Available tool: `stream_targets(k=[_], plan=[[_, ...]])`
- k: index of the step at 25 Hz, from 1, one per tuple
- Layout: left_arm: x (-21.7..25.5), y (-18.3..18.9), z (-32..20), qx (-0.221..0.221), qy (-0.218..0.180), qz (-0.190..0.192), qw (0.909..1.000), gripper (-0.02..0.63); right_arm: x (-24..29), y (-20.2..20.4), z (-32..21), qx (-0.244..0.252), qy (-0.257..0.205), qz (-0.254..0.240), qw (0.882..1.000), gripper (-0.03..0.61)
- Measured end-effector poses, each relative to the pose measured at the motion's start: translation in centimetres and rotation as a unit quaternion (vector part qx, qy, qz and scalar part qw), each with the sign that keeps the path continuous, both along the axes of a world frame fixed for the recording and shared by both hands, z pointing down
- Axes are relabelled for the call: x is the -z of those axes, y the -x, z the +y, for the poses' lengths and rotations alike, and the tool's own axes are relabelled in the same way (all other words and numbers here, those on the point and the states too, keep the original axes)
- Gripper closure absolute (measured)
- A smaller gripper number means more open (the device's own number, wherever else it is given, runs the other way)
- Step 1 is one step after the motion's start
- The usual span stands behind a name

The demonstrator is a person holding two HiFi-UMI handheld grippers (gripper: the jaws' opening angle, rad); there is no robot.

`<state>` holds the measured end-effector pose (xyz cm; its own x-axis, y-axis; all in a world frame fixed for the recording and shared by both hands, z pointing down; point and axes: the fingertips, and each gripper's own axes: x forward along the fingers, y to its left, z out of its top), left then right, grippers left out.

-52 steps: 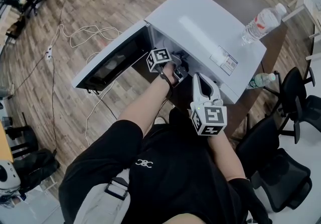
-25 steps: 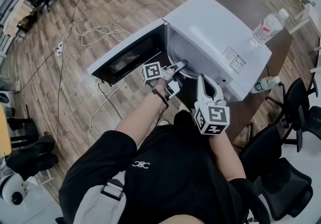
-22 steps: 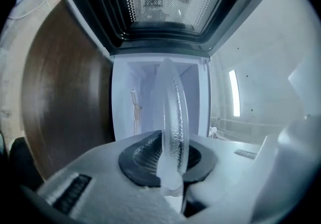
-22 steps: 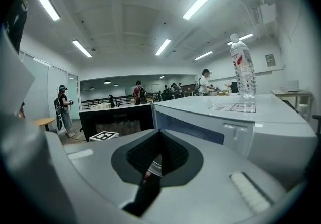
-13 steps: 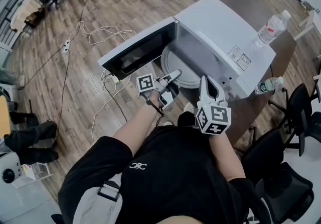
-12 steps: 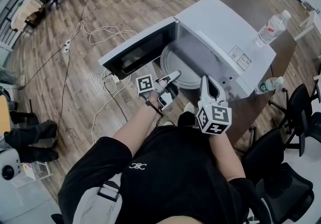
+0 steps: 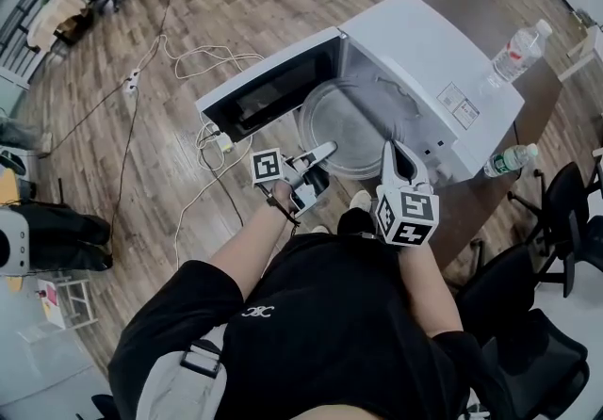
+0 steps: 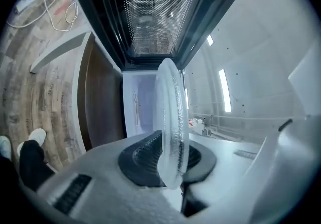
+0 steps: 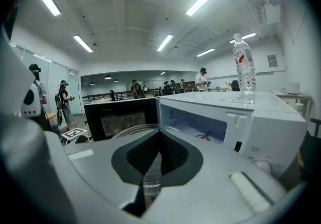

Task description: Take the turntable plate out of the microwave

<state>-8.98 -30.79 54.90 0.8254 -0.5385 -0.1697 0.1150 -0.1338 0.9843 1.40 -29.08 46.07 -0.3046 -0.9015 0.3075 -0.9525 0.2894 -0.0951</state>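
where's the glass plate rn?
Head view, centre: the glass plate is at the open front of the microwave, right of the open door, its near rim pinched in the left hand-held gripper.

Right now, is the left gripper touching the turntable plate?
Touching. The left gripper view shows the left gripper with its two dark pads closed on the rim of the turntable plate, the glass standing edge-on between them.

Turntable plate (image 8: 170, 117) clear textured glass; microwave (image 7: 424, 51) smooth painted metal; floor (image 7: 188, 13) wood.
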Motion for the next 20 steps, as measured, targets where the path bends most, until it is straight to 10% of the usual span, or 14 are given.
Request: stream_targets(k=[20], plan=[[0.52,0.91,1.0,0.004,-0.001,0.012,0.9999,0.578,0.06,0.72,0.1,0.006,-0.001,0.0,1.0,0.572]])
